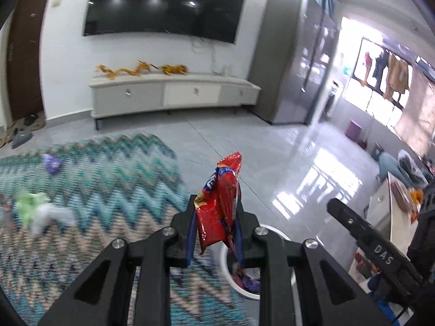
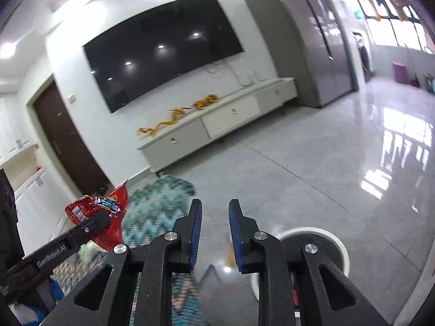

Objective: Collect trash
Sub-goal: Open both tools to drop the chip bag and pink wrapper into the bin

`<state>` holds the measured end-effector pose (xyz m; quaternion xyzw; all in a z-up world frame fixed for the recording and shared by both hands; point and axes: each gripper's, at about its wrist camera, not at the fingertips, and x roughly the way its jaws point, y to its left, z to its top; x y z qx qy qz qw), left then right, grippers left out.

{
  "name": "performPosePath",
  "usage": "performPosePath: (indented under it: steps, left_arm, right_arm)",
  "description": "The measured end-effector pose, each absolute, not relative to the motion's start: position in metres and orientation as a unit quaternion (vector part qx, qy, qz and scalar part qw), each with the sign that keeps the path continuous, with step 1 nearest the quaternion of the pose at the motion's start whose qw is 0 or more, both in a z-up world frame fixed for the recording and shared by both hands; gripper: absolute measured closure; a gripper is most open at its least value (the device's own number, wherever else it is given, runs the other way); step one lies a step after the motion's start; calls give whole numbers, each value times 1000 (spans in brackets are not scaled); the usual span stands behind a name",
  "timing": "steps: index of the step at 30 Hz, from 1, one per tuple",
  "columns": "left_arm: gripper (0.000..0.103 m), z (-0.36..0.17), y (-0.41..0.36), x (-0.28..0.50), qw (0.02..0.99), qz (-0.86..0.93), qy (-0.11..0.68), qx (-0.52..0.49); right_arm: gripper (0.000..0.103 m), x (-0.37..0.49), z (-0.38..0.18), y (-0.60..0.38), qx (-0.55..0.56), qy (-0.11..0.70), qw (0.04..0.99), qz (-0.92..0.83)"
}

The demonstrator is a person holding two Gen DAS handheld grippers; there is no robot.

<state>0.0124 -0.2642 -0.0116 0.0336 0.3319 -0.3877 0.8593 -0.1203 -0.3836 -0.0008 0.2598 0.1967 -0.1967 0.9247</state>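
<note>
Above the rug's (image 1: 89,179) near right edge, the left gripper (image 1: 216,217) pinched a red snack bag (image 1: 220,195) over the white bin (image 1: 272,231). The right gripper (image 2: 215,233) hung spread and empty. Carrying seemed nearly done; next, release over the bin's mouth.

The glossy grey tiled floor (image 1: 272,146) carries a zigzag teal rug (image 1: 103,168) on the left, strewn with a purple wrapper (image 1: 52,163) and a green-and-white crumpled bag (image 1: 40,212), beside a near white bin (image 1: 274,231).
</note>
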Motion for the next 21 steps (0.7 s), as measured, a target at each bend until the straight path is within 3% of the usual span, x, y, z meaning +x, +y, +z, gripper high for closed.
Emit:
performPosePath:
  steps: [17,21]
  left_arm:
    - [79,-79,-380,5,789,-449,410,88]
    - [47,-92,-393,4,775,-459,427,83]
  right_arm:
    - [83,-143,-74,-465,333,247,868,-274]
    - [80,-146,-82,-478,347,250,856,-292]
